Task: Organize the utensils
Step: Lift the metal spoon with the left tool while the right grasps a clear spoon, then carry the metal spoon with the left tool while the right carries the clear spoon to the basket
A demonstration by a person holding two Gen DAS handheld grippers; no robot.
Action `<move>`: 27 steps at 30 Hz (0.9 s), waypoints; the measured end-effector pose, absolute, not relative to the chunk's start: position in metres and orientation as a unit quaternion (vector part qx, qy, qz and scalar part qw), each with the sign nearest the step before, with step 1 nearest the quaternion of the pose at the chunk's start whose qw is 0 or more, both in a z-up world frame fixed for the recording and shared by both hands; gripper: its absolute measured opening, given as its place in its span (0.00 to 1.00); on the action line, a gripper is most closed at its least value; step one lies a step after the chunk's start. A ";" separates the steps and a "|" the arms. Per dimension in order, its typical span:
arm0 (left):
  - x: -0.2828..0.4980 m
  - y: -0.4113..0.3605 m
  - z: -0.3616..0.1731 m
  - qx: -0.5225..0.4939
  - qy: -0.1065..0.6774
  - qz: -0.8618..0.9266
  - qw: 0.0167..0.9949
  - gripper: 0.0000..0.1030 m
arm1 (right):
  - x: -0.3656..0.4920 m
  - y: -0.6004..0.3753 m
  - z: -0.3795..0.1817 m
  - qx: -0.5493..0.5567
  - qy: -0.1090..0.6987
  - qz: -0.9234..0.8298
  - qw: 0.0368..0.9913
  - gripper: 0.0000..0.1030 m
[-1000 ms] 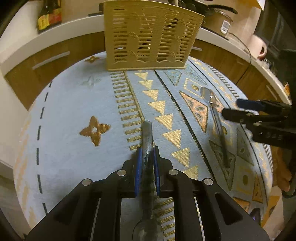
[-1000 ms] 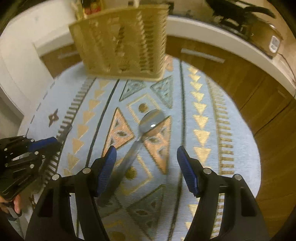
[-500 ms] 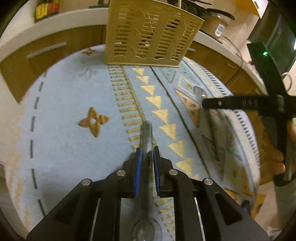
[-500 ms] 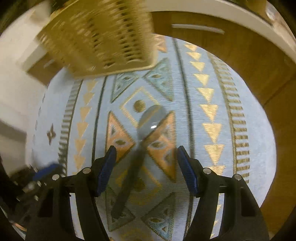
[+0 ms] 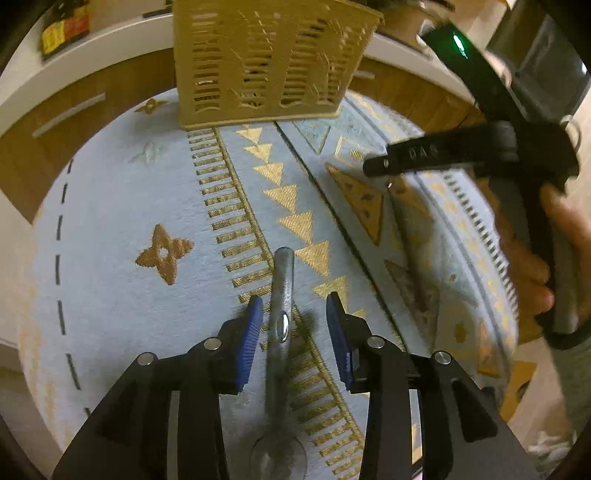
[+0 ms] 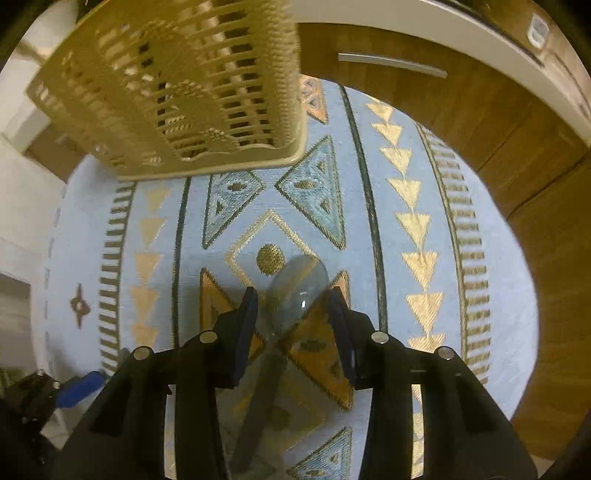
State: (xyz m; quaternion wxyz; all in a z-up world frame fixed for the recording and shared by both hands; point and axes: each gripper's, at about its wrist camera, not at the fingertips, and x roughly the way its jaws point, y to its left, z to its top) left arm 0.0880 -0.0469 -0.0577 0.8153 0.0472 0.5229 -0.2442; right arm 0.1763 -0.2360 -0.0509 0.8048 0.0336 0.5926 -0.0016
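A steel spoon [image 5: 281, 306] lies on the patterned cloth between the blue pads of my left gripper [image 5: 294, 310], handle pointing away, bowl near the camera. The left jaws are open and clear of it. A second steel spoon [image 6: 295, 291] lies on the cloth with its bowl between the pads of my right gripper [image 6: 291, 306], which is open around it, low over the cloth. The right gripper also shows in the left wrist view [image 5: 436, 155], over that spoon's handle [image 5: 413, 254]. A tan slotted utensil basket [image 5: 269, 62] stands at the far side, also in the right wrist view [image 6: 184, 92].
The round table has a light blue cloth [image 5: 110, 221] with gold triangles. Wooden cabinets [image 6: 498, 122] and a white counter curve behind it. A bottle [image 5: 62, 26] stands on the counter at far left. The left gripper's pad [image 6: 79, 384] shows at lower left in the right view.
My left gripper has opened and let go of its spoon, which now lies on the cloth. My right gripper has moved forward and down until its pads flank the second spoon's bowl.
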 end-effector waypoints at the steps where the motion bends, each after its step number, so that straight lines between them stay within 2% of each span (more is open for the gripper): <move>1: 0.089 -0.052 -0.060 0.064 0.528 -0.237 0.813 0.34 | 0.177 -0.231 -0.051 0.023 0.594 -0.005 0.804 0.36; 6: 0.083 -0.063 -0.062 0.123 0.526 -0.226 0.810 0.33 | 0.168 -0.214 -0.051 0.008 0.613 0.026 0.790 0.34; 7: 0.083 -0.066 -0.062 0.133 0.526 -0.224 0.809 0.33 | 0.165 -0.211 -0.051 0.000 0.614 0.029 0.789 0.25; 10: 0.081 -0.074 -0.062 0.160 0.524 -0.213 0.809 0.30 | 0.156 -0.202 -0.053 -0.014 0.612 0.033 0.790 0.19; 12: 0.078 -0.078 -0.061 0.165 0.524 -0.214 0.808 0.16 | 0.152 -0.196 -0.054 -0.021 0.612 0.039 0.790 0.15; 14: 0.075 -0.081 -0.061 0.180 0.518 -0.202 0.812 0.10 | 0.137 -0.188 -0.056 -0.031 0.610 0.048 0.790 0.10; 22: 0.058 -0.072 -0.054 0.144 0.493 -0.208 0.833 0.10 | 0.097 -0.177 -0.053 -0.026 0.599 0.090 0.795 0.10; 27: 0.050 -0.072 -0.038 0.119 0.461 -0.219 0.852 0.10 | 0.069 -0.180 -0.035 -0.021 0.563 0.120 0.817 0.10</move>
